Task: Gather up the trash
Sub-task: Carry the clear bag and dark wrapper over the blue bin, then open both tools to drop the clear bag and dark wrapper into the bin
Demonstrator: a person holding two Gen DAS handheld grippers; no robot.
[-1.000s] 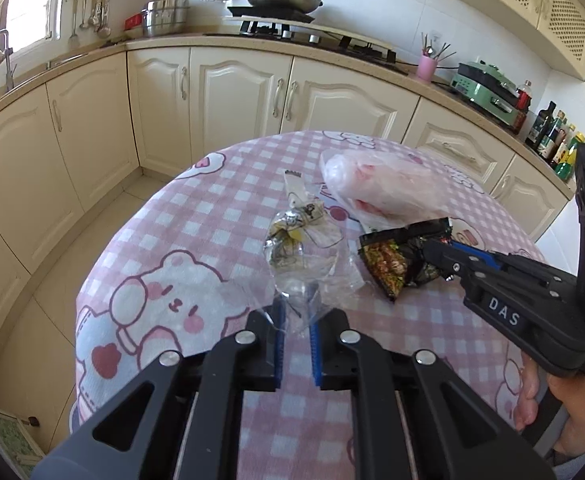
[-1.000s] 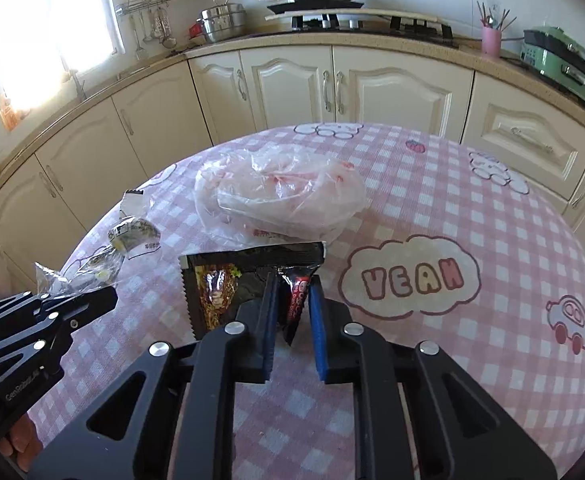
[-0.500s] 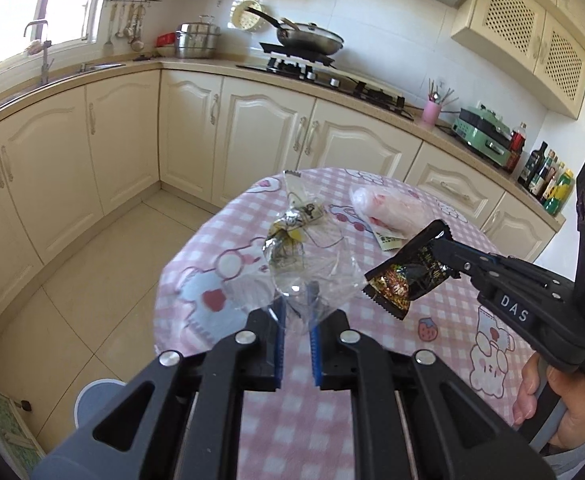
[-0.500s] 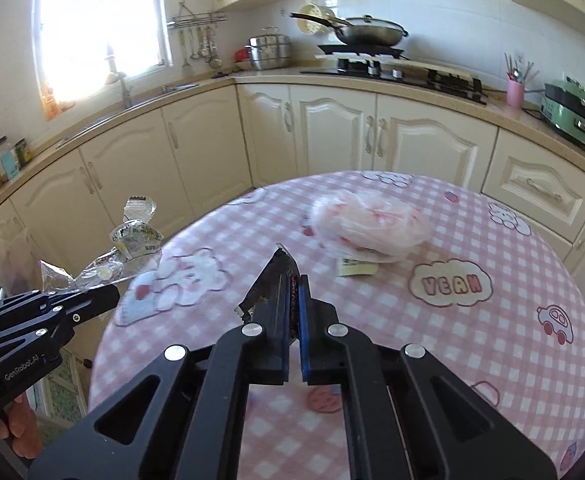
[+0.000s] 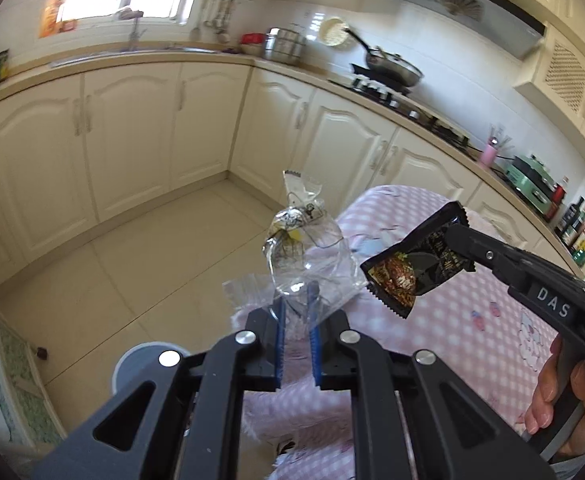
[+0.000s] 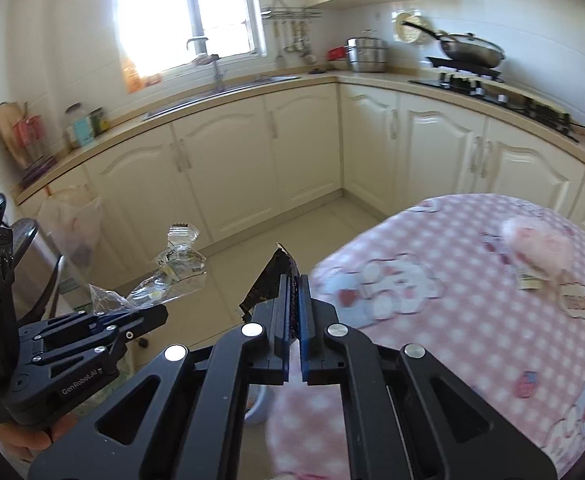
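Observation:
My left gripper (image 5: pixel 296 300) is shut on a crumpled clear plastic wrapper (image 5: pixel 300 240) and holds it in the air past the table's left edge, over the floor. It also shows in the right wrist view (image 6: pixel 172 276). My right gripper (image 6: pixel 295 296) is shut on a black snack packet (image 6: pixel 268 284), also in the air, to the right of the left gripper. In the left wrist view the packet (image 5: pixel 416 264) hangs from the right gripper's tips (image 5: pixel 452 232). A grey round bin (image 5: pixel 144 360) stands on the floor below the left gripper.
The round table with a pink checked cloth (image 6: pixel 472 320) is at the right, with a pink plastic bag (image 6: pixel 540 252) and a small paper (image 6: pixel 530 280) on it. Cream cabinets (image 5: pixel 132 140) line the walls around a tiled floor (image 5: pixel 132 260). A plastic bag hangs on a cabinet (image 6: pixel 76 224).
Both grippers have swung left, away from over the table to above the floor, each carrying its piece of trash. The grey bin has come closer below the left gripper.

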